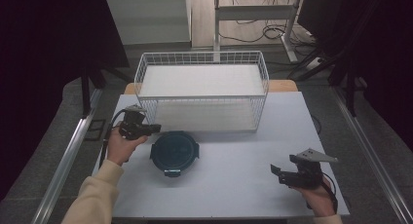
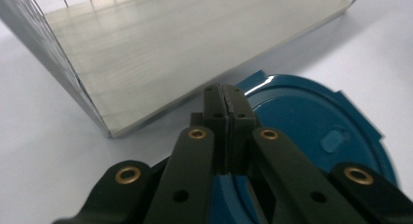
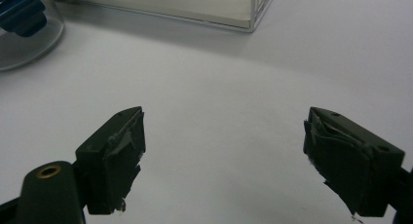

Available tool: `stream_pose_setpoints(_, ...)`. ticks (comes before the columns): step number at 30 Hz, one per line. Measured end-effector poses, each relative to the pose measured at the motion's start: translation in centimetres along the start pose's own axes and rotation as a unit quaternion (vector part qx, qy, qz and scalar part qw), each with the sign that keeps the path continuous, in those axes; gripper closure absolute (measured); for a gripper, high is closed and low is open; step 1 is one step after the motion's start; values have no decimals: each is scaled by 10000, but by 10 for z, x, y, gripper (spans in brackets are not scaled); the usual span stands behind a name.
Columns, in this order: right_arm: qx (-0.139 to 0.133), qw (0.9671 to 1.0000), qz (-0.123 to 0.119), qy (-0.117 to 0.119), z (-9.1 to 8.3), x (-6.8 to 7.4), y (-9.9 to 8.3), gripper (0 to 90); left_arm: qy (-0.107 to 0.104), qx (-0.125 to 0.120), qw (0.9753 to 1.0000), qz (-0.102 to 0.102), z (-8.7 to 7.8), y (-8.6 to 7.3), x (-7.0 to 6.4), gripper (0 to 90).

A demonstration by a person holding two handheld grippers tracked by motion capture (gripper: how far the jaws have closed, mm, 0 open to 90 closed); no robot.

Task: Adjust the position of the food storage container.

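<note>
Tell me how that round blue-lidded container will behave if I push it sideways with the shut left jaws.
The container sits low and wide, so it will probably slide rather than tip. Its clear wall, seen in the right gripper view, looks like rigid plastic or glass, likely stiff. The smooth table suggests little friction; an off-centre push may spin it. The side latches could catch the left gripper.

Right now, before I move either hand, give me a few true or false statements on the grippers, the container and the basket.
1. The left gripper is shut. True.
2. The right gripper is shut on the lid. False: it is open over bare table.
3. The round blue-lidded container sits inside the wire basket. False: it stands on the table in front of it.
4. The basket holds nothing. True.
</note>
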State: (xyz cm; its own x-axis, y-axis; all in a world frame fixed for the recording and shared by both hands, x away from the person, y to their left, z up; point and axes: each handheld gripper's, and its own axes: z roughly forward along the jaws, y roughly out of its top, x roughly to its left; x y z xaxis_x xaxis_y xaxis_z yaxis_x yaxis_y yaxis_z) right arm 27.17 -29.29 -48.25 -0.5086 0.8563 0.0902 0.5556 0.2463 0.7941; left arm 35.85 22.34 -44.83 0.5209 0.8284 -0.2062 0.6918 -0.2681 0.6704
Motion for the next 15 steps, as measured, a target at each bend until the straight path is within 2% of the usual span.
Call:
stream_pose_setpoints(6,36,10000,-19,-16,1,-1,-1,152,104,270,9995,91,17,-2,3,900)
stream_pose_setpoints(11,28,10000,-22,-67,1,-1,-1,152,224,408,9987,206,24,-6,3,900)
stream_pose_setpoints(15,-2,10000,-5,-93,0,-2,-1,152,251,490,9983,191,25,-7,7,900)
